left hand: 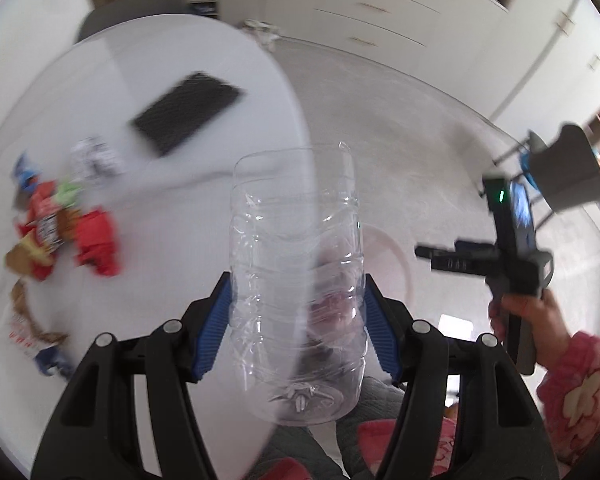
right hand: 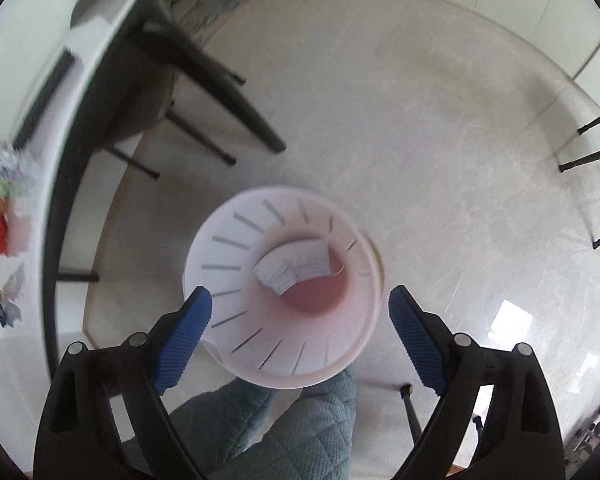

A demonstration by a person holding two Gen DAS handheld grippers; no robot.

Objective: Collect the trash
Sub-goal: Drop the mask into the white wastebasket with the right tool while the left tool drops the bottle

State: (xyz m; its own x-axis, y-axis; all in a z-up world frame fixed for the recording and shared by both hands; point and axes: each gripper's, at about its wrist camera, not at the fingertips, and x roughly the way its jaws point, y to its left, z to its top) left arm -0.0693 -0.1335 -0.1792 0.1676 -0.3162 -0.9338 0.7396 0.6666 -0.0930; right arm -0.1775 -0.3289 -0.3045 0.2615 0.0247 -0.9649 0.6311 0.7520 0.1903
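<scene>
Pale tiled floor (right hand: 440, 140), left hand-held gripper (left hand: 298, 316) clenching clear bottle (left hand: 296, 280), right hand-held gripper (right hand: 300, 312) released above white bin (right hand: 228, 240), seemingly masks (right hand: 292, 268) inside

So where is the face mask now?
In the right wrist view, the face mask lies inside the white bin on the floor, below the open right gripper.

No text, label or number can be read: the print on the red snack wrappers (left hand: 56, 228) at nine o'clock is blurred beyond reading.

The bin (right hand: 284, 292) stands on the floor (right hand: 440, 160) beside the table (right hand: 60, 92); a paper wad (right hand: 294, 268) lies in the bin.
</scene>
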